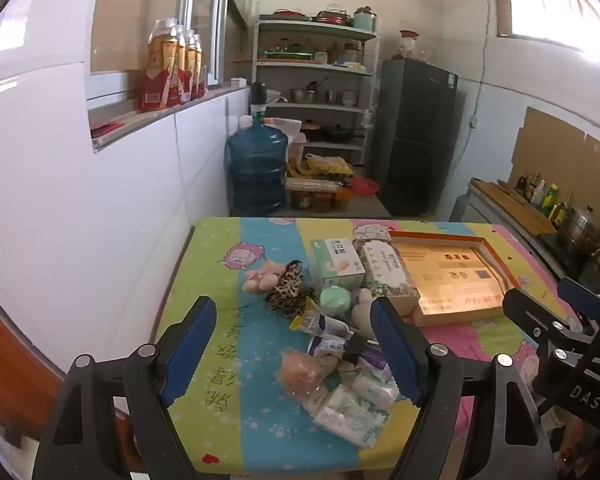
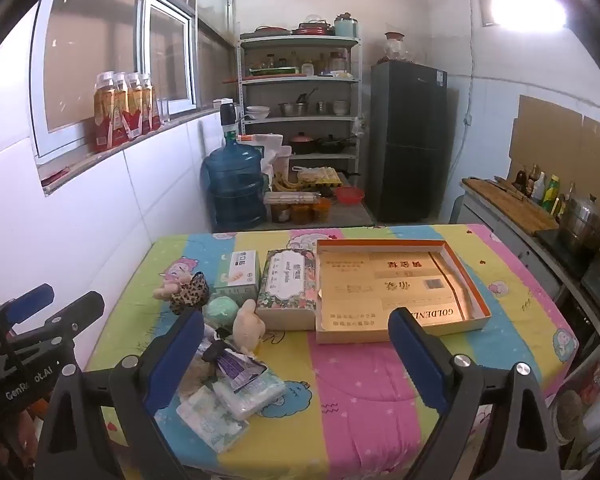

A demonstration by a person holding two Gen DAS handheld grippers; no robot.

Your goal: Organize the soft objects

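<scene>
Left wrist view shows the left gripper [image 1: 294,350] with jaws spread wide and empty, hovering above a heap of soft things on the striped tablecloth [image 1: 220,360]: a leopard pouch [image 1: 286,290], green ball [image 1: 335,299], tissue packs [image 1: 352,408]. Nothing seems sorted yet, so this looks like the opening step. Next comes, probably, a descent onto one soft piece. Further right stand a floral box [image 1: 384,270] and the open cardboard tray [image 1: 500,264], the likely destination. Right gripper [image 2: 296,358] likewise hangs agape, holding nothing. Crowded overlapping packs may hinder a clean pick.
</scene>
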